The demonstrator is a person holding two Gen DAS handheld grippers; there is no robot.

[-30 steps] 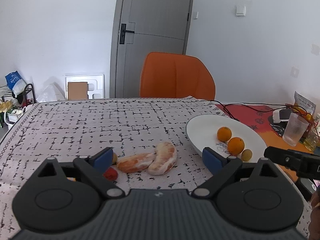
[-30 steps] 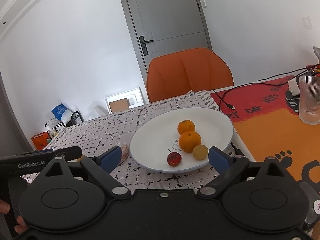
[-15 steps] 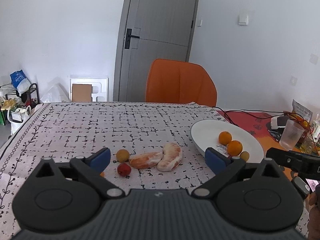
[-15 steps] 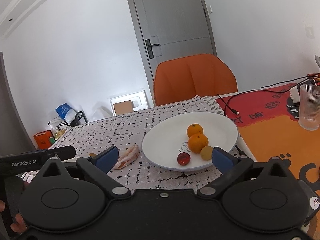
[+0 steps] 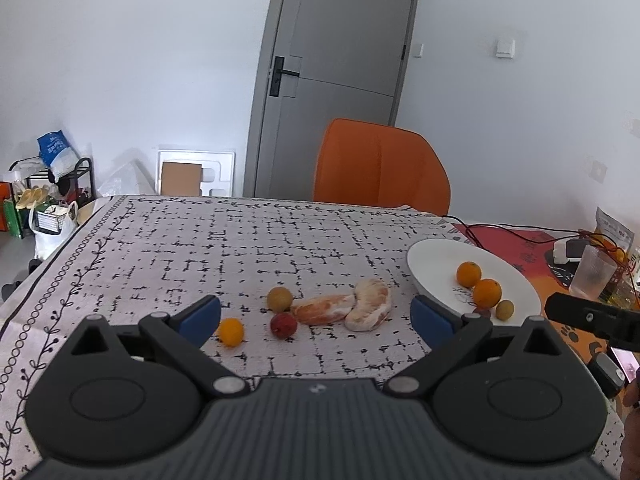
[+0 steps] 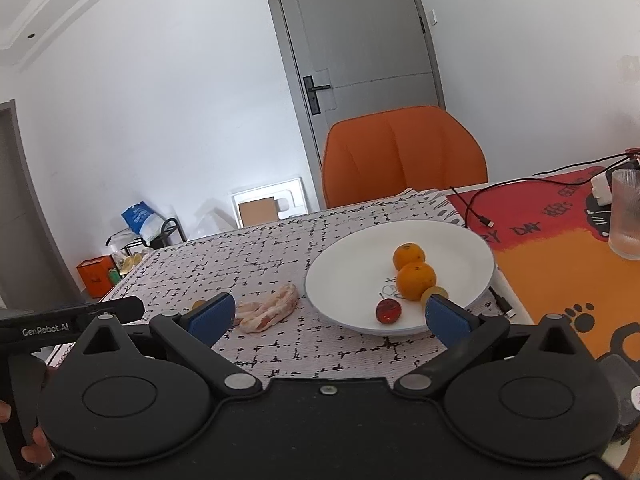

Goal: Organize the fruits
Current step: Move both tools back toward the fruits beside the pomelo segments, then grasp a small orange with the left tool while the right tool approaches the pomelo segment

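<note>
A white plate (image 5: 432,258) (image 6: 348,264) lies on the patterned tablecloth and holds two oranges (image 6: 414,278), a small yellow-green fruit (image 5: 505,309) and a red fruit (image 6: 388,311). On the cloth to its left lie two peeled pomelo segments (image 5: 346,309) (image 6: 268,312), a brown round fruit (image 5: 280,299), a red fruit (image 5: 283,325) and a small orange fruit (image 5: 231,331). My left gripper (image 5: 316,318) is open and empty, held back from the loose fruit. My right gripper (image 6: 328,316) is open and empty, held before the plate's near rim.
An orange chair (image 5: 380,168) stands behind the table. To the right lie an orange-red mat (image 6: 560,248), a black cable (image 6: 480,204), a ribbed glass (image 6: 626,212) and a charger. The table's left edge (image 5: 44,264) borders floor clutter.
Both grippers have pulled back and up from the table. More loose fruit now shows in the left wrist view. Both grippers stayed open; no fruit moved.
</note>
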